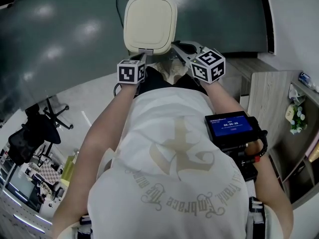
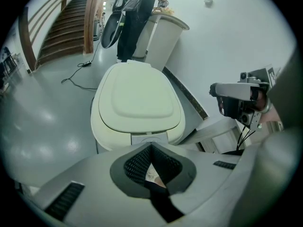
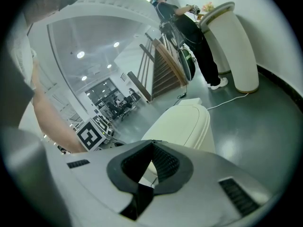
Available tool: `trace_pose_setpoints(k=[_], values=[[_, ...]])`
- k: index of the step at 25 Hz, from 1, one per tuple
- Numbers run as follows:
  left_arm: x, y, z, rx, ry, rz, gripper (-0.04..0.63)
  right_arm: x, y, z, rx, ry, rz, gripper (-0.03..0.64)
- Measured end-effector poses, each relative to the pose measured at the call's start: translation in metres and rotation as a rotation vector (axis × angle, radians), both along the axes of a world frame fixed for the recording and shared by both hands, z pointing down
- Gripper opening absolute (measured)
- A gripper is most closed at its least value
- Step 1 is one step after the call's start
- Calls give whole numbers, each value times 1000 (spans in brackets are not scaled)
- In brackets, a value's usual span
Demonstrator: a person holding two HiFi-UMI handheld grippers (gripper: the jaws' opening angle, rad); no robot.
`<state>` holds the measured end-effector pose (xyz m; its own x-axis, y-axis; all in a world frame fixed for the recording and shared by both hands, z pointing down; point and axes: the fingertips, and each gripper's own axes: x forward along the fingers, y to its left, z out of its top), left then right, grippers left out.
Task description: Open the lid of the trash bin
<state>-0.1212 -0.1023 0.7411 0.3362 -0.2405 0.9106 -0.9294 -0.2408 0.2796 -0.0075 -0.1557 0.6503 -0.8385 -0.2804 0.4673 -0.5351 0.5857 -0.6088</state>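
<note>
The cream trash bin [image 1: 149, 20] stands on the grey floor straight ahead, its rounded lid [image 2: 137, 97] lying flat and shut, with a small front latch [image 2: 150, 138] at the near edge. My left gripper [image 1: 144, 55] points at the bin's near edge, just short of the latch, jaws shut and empty. My right gripper [image 1: 175, 47] comes in from the right beside the bin's near right corner, also shut on nothing. In the right gripper view the bin [image 3: 183, 121] lies past the shut jaws [image 3: 152, 144], with the left gripper's marker cube [image 3: 90, 135] at the left.
A person in black stands at a tall white bin [image 2: 163, 37] by the far wall, near a staircase [image 2: 66, 22]. A cable [image 2: 80, 72] trails on the floor. A black office chair [image 1: 35, 133] is at the left, wooden shelving [image 1: 269, 98] at the right.
</note>
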Motion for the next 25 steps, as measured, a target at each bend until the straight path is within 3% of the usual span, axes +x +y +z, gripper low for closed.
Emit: trace_pose_setpoints(k=[8, 21, 25], values=[[2, -3, 7, 8, 42, -48, 12, 10, 3, 8, -13, 27, 17, 5], [8, -14, 16, 31, 25, -14, 12, 17, 2, 12, -7, 41, 26, 5], [10, -21, 22, 44, 40, -56, 12, 19, 0, 15, 4, 50, 20, 5]])
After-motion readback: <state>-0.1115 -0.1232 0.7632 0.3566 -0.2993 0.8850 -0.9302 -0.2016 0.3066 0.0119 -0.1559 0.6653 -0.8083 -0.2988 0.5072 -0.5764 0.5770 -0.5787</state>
